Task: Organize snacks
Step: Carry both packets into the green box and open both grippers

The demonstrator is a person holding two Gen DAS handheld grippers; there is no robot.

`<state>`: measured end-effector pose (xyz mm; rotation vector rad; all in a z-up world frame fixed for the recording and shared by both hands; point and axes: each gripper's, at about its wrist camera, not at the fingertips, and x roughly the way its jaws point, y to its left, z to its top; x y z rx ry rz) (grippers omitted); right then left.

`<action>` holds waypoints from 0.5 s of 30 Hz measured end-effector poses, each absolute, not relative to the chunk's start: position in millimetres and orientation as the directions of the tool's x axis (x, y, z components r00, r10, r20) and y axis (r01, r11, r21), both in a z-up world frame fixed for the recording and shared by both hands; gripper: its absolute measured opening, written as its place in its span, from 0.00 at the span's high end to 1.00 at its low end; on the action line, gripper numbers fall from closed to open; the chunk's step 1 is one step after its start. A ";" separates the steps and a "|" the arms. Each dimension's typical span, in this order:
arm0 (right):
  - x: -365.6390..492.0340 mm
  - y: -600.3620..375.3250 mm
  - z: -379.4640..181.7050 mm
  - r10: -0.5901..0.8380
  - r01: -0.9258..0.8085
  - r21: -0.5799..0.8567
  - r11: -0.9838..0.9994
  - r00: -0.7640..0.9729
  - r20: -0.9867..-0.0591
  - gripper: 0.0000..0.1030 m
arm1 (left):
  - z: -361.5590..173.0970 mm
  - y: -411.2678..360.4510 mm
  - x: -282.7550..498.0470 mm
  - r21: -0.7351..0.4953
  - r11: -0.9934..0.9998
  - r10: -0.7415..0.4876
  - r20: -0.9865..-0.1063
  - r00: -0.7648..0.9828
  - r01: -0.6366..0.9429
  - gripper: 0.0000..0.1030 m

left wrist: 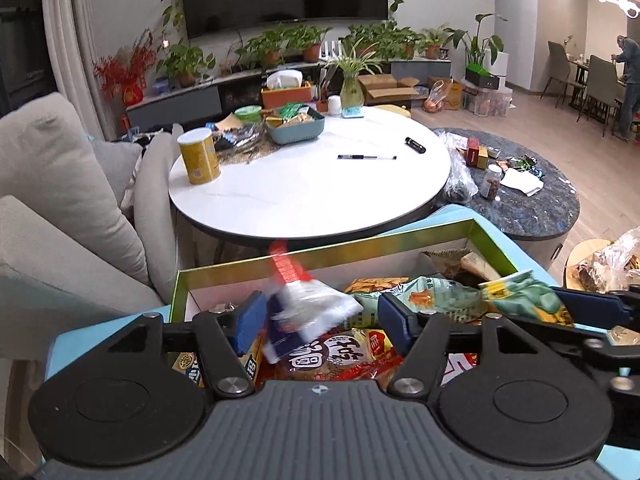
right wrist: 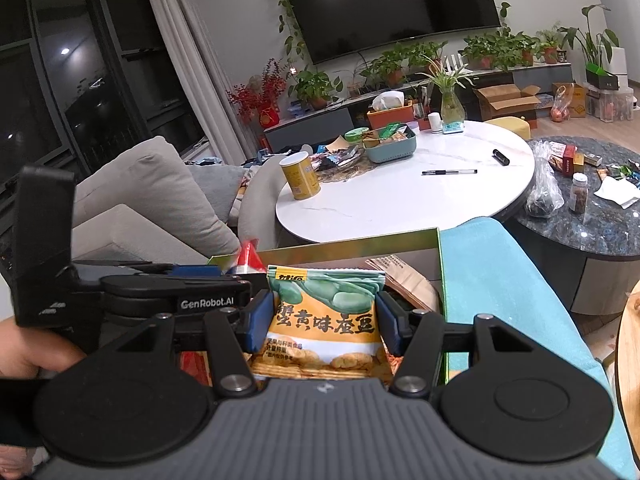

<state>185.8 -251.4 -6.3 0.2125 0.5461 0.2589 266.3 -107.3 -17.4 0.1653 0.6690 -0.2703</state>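
A gold-rimmed box on a blue seat holds several snack packets. My left gripper is open above it; a blurred white, blue and red packet lies loose between its fingers, over a red packet. My right gripper has its blue pads against both sides of a green and orange broad-bean packet and holds it upright over the box. That packet and the right gripper's fingers also show at the right of the left wrist view.
A round white table stands beyond the box with a yellow can, a blue basket, a pen and a black marker. A grey sofa is on the left, a dark table with clutter on the right.
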 end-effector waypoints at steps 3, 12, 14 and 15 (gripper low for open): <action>188.4 -250.4 -8.9 0.296 -0.185 0.263 0.947 0.820 -0.489 0.41 | -13.8 -106.7 260.2 0.073 0.953 -0.189 -0.618 0.763 0.296 0.39; 191.9 -246.0 -12.1 0.289 -0.179 0.258 0.949 0.819 -0.495 0.40 | -14.8 -97.6 247.8 0.080 0.960 -0.168 -0.604 0.779 0.269 0.36; 191.6 -246.1 -12.4 0.291 -0.177 0.264 0.948 0.820 -0.493 0.40 | -15.4 -96.8 247.1 0.087 0.961 -0.160 -0.603 0.782 0.264 0.36; 191.1 -246.3 -12.6 0.291 -0.177 0.266 0.948 0.821 -0.491 0.40 | -15.4 -96.4 246.9 0.086 0.961 -0.159 -0.604 0.781 0.262 0.36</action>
